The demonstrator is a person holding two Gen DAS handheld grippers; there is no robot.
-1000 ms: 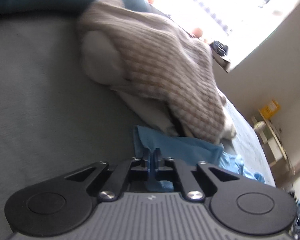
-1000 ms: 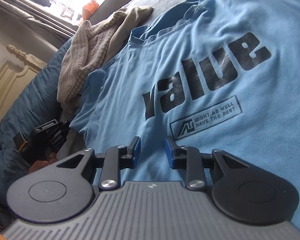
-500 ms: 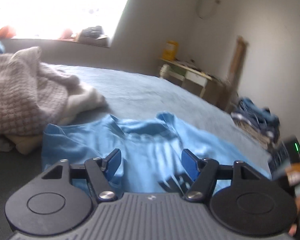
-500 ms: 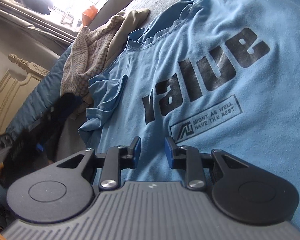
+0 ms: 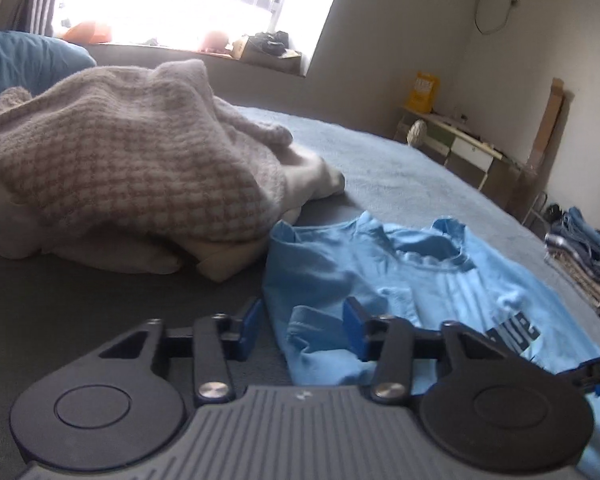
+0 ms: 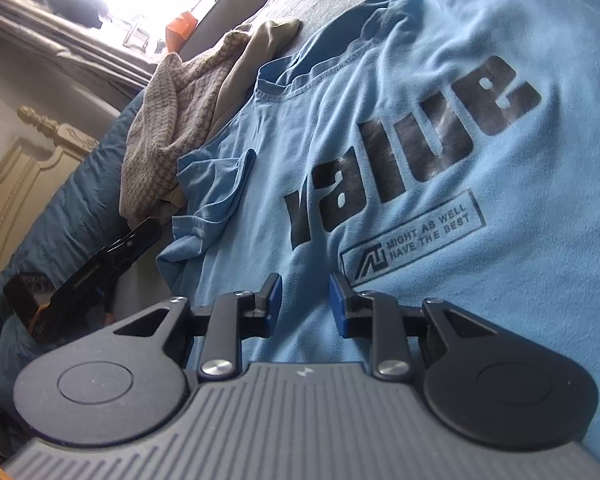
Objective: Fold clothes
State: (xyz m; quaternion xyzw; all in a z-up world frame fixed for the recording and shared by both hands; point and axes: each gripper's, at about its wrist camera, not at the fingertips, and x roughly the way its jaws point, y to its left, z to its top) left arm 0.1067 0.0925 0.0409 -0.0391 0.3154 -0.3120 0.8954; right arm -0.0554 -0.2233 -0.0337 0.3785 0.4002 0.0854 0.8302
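Observation:
A light blue T-shirt (image 5: 440,292) with black "value" lettering lies face up on the grey bed. Its sleeve (image 6: 216,184) is folded in over the chest. My left gripper (image 5: 302,316) hovers at that sleeve's edge. Its jaws are closing with a clear gap, and the blue pads press on nothing. In the right wrist view the left gripper (image 6: 100,264) shows as a dark shape beside the shirt. My right gripper (image 6: 305,284) rests low over the shirt (image 6: 420,100) below the lettering. Its jaws stand a little apart with only flat cloth under the gap.
A grey-beige knit sweater (image 5: 120,160) lies heaped on a cream garment (image 5: 228,264) right beside the shirt's shoulder. A blue pillow (image 5: 20,60) and a carved headboard (image 6: 12,184) are behind it. Folded clothes (image 5: 580,256) are stacked past the bed's far side, near a desk (image 5: 460,148).
My left gripper let go of the blue sleeve, rolled upright and drew back. Its jaws opened wide, then narrowed. The sleeve now lies folded on the shirt. The right gripper stayed still.

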